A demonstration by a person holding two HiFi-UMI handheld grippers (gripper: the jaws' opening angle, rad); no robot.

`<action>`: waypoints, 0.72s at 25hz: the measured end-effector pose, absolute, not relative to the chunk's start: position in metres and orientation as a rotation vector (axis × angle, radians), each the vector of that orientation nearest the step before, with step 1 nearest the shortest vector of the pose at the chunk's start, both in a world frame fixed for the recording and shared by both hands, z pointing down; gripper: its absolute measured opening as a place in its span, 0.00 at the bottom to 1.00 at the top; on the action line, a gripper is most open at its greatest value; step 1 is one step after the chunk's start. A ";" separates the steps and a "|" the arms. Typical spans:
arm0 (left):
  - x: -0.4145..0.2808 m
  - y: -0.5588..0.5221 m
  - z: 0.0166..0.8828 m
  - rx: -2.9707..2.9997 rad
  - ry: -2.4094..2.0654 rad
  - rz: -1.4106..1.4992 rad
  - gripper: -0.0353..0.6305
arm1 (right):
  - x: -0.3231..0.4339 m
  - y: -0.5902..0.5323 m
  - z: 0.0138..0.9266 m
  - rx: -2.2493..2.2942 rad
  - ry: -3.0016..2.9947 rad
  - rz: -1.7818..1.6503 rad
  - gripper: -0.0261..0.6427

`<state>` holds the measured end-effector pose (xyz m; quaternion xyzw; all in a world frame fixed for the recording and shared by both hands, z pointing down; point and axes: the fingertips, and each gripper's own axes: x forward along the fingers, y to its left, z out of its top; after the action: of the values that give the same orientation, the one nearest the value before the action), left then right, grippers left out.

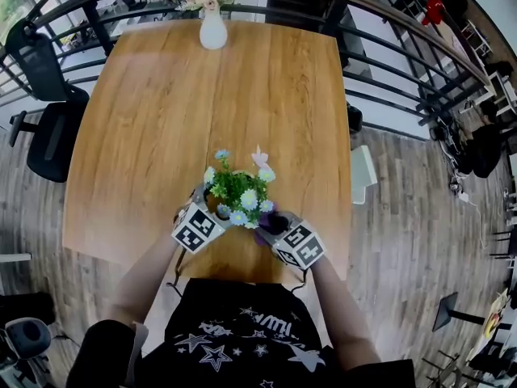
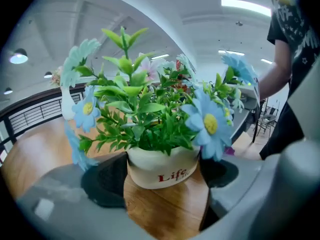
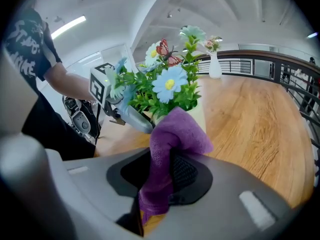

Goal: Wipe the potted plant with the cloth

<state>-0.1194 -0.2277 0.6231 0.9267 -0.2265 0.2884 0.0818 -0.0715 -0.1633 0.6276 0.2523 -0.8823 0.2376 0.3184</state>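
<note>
A small potted plant (image 1: 237,188) with green leaves and pale blue flowers stands near the front edge of the wooden table (image 1: 161,120). Its white pot (image 2: 162,166) carries red lettering. My left gripper (image 2: 162,176) has a dark pad (image 2: 105,181) against each side of the pot and is shut on it. My right gripper (image 3: 165,176) is shut on a purple cloth (image 3: 167,154). The cloth's bunched top rests against the near side of the pot, under the flowers (image 3: 167,84). In the right gripper view my left gripper (image 3: 132,119) reaches in from the left.
A white vase (image 1: 213,31) of flowers stands at the table's far edge. A curved black railing (image 1: 404,63) runs behind the table. A black office chair (image 1: 48,128) sits to its left. The person's dark starred shirt (image 1: 234,338) is at the near edge.
</note>
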 end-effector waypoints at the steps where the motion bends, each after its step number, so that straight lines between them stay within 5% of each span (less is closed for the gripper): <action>1: -0.120 -0.226 0.626 2.750 -0.713 0.848 0.76 | -0.072 -0.163 0.628 0.668 -2.320 0.626 0.19; 18: -0.103 -0.213 0.626 2.534 -1.057 0.788 0.76 | -0.060 -0.151 0.627 0.619 -2.327 0.616 0.19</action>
<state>-0.1031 -0.2129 0.6262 0.8781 -0.3665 0.2730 0.1421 -0.0599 -0.1510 0.6273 0.2358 -0.8863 0.2347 0.3222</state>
